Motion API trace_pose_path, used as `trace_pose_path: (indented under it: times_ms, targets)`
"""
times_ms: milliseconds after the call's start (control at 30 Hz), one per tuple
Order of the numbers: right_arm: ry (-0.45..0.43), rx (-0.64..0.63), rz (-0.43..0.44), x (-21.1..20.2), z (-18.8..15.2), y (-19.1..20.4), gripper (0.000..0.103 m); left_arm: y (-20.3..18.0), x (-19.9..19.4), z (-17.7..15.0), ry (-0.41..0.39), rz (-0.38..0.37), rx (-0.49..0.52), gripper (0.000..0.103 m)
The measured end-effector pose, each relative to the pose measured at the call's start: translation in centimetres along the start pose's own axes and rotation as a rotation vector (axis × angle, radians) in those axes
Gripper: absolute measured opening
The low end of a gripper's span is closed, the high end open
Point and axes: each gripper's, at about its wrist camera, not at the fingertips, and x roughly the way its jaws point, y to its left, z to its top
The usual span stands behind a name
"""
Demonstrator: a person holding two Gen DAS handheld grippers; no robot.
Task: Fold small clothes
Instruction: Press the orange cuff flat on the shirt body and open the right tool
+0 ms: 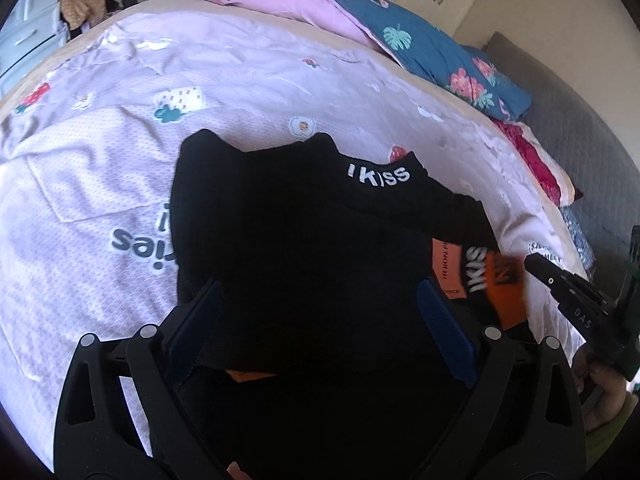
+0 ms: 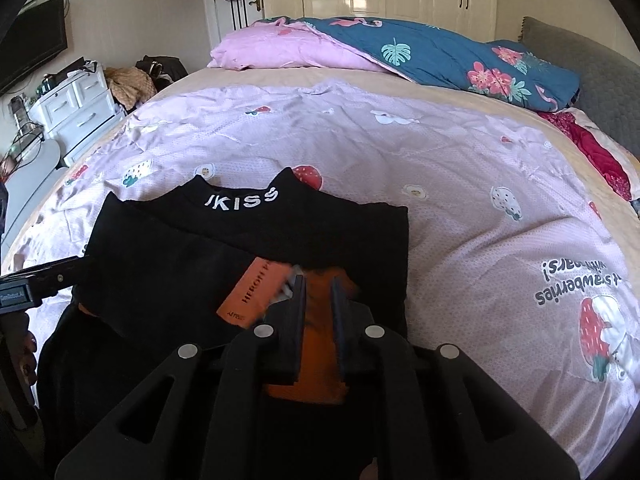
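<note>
A black garment (image 1: 304, 240) with white "IKISS" lettering on its collar (image 2: 240, 200) lies on the bed's lilac strawberry-print cover (image 2: 400, 152). An orange label (image 2: 250, 294) and an orange inner layer (image 2: 318, 308) show near its right edge. My left gripper (image 1: 318, 284) hangs open just above the garment's middle, its blue pads wide apart with black cloth under them. My right gripper (image 2: 318, 282) stands nearly closed, its fingers pinching the orange layer at the garment's near right edge. In the left wrist view that right gripper (image 1: 560, 284) comes in from the right, beside the orange patch.
A pink and blue floral quilt (image 2: 400, 52) is piled at the far end of the bed. A grey headboard (image 2: 600, 72) runs along the right. White drawers (image 2: 76, 108) and a clothes pile (image 2: 128, 80) stand to the left. A hand (image 1: 604, 384) holds the right gripper.
</note>
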Motion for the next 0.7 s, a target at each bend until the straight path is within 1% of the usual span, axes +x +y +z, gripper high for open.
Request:
trace_pose_path:
  times_ms: [33, 67, 100, 167, 233, 267, 333, 433, 500, 567, 700]
  targets:
    - [-0.002, 0.006, -0.003, -0.1, 0.0, -0.1, 0.015, -0.1, 0.1, 0.1, 0.002, 0.001, 0.004, 0.090]
    - [-0.004, 0.009, -0.007, -0.2, 0.0, -0.2, 0.020, -0.3, 0.3, 0.2, 0.004, 0.003, 0.013, 0.090]
    - [-0.007, 0.014, -0.009, -0.3, 0.0, -0.3, 0.021, -0.4, 0.5, 0.3, 0.008, 0.002, 0.019, 0.089]
    - [0.001, 0.022, 0.006, -0.2, 0.0, -0.4, 0.022, -0.3, 1.0, 0.6, 0.017, 0.004, 0.023, 0.084]
    - [0.020, 0.009, 0.019, 0.2, -0.1, -0.1, 0.023, 0.0, 1.5, 0.8, 0.023, -0.001, 0.016, 0.072]
    - [0.029, -0.005, 0.025, 0.4, -0.1, 0.3, 0.025, 0.3, 1.9, 0.9, 0.026, 0.000, 0.009, 0.064]
    - [0.043, -0.035, 0.042, 0.8, -0.2, 1.2, 0.029, 1.2, 2.6, 1.0, 0.046, 0.010, -0.006, 0.056]
    - [0.060, -0.065, 0.076, 1.2, -0.3, 2.6, 0.034, 3.1, 3.5, 0.8, 0.066, 0.034, -0.051, 0.050]
    - [0.071, -0.092, 0.093, 1.6, -0.3, 3.8, 0.038, 4.1, 3.7, 0.7, 0.071, 0.022, -0.077, 0.047]
    - [0.087, -0.118, 0.111, 2.3, -0.2, 5.1, 0.043, 4.2, 3.8, 0.6, 0.069, 0.017, -0.073, 0.047]
    - [0.114, -0.158, 0.122, 3.4, -0.2, 6.9, 0.046, 4.0, 3.9, 0.4, 0.068, 0.031, -0.049, 0.047]
